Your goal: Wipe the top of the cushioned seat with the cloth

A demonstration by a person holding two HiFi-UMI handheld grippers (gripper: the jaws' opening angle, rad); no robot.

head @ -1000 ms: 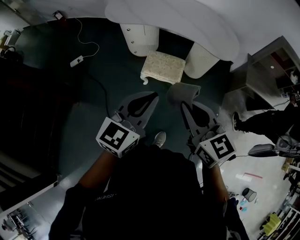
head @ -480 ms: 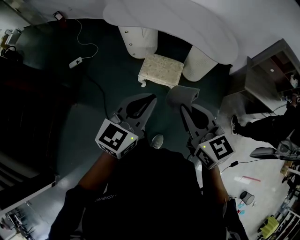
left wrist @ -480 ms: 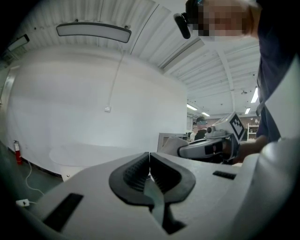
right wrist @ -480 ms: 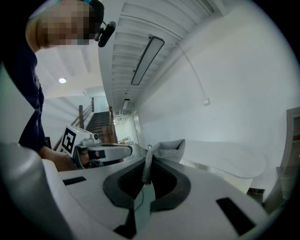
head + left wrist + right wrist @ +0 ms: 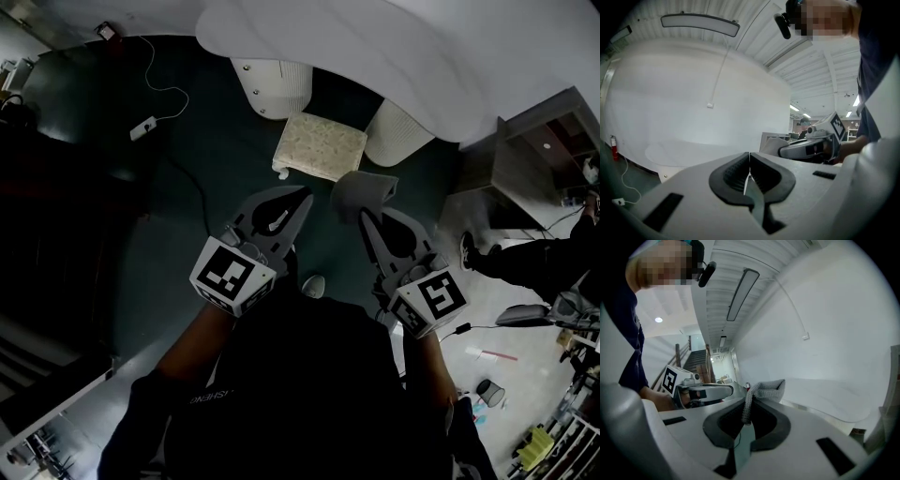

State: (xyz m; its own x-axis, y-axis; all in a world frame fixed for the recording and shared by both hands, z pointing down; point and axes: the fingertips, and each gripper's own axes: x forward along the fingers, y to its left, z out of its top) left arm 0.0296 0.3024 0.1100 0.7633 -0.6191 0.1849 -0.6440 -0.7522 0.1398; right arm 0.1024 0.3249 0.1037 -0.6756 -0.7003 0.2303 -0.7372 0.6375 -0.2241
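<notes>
Fingers of the left gripper [image 5: 749, 158]: closed, the two dark pads meeting along a thin seam, with nothing between them.
Fingers of the right gripper [image 5: 746, 405]: closed on a grey knitted cloth [image 5: 768, 389]. A narrow strip of it runs down between the pads, and the rest bunches in a fold beyond the tips.
Floor [image 5: 206, 197]: dark green. It is bare to the left of the seat and in the stretch between the seat and the person, and it gives way to pale flooring at the right.
Table [image 5: 375, 47]: large and white with a curved edge, filling the top of the head view and overhanging the far side of the seat's spot.
Side unit [image 5: 530, 155]: grey shelving at the right edge, well apart from the seat.
Drums [image 5: 272, 82]: two white ribbed cylinders, one at the seat's far left corner, the other [image 5: 398, 131] just beside its right end. Their tops sit under the table, so whether they are open or hold anything cannot be told.
Cushioned seat [image 5: 321, 147]: a low, pale, patterned rectangle on the floor between the drums, ahead of both grippers. Its long axis runs left to right, dipping slightly toward the right, and a short white leg shows at its near left corner.
Gripper placement: side by side, both pointing toward the seat. The cloth overlaps the seat's near right corner in the head view, but whether it touches the seat cannot be told.
Power strip [image 5: 142, 128]: white, with a thin cable, on the floor far to the left and well apart from the seat.
Shoe [image 5: 314, 284]: a pale toe on the floor between the two grippers.
</notes>
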